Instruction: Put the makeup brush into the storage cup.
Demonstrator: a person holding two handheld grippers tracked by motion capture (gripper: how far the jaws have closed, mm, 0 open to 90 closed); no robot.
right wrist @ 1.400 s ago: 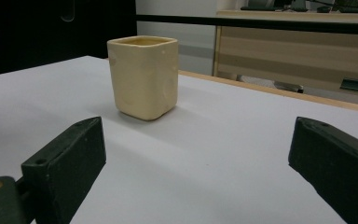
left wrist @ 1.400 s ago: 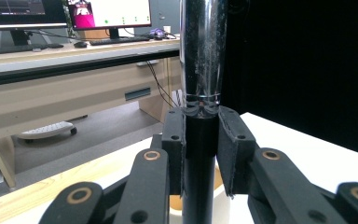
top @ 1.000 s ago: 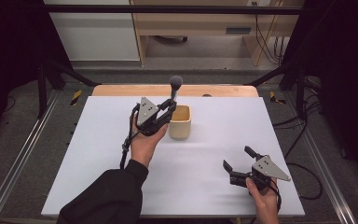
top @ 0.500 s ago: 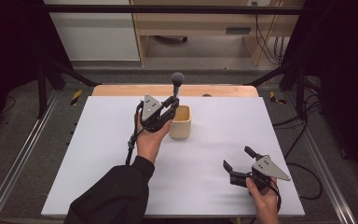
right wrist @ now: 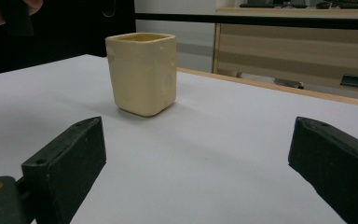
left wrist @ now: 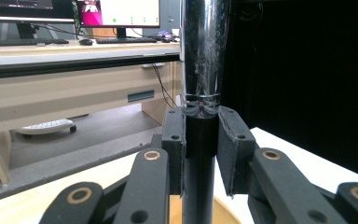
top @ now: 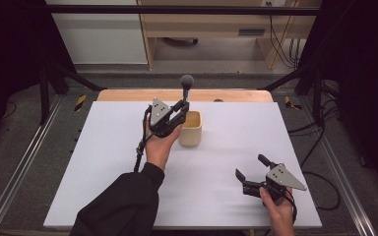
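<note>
High view: left tool [top: 182, 109] clamps upright rod [top: 186, 88] over cup [top: 191, 130]; right tool [top: 252, 167] apart.

No text, label, brand or number is showing legibly anywhere; the screens far beyond the left gripper [left wrist: 200, 154] are glowing, but their contents are staying too small to read.

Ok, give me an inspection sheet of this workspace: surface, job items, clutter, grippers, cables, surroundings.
Surface: white table, wooden strip at far edge.
Job's things: cream cup upright mid-table; tool, chrome shaft and round dark head, held upright over the cup.
Clutter: nothing seen.
Grippers: left gripper shut on the tool; right gripper open, low at the near right, apart from the cup.
Cables: one trails from each gripper; more on floor at right.
Surroundings: desk, dark curtains, metal rails.
</note>
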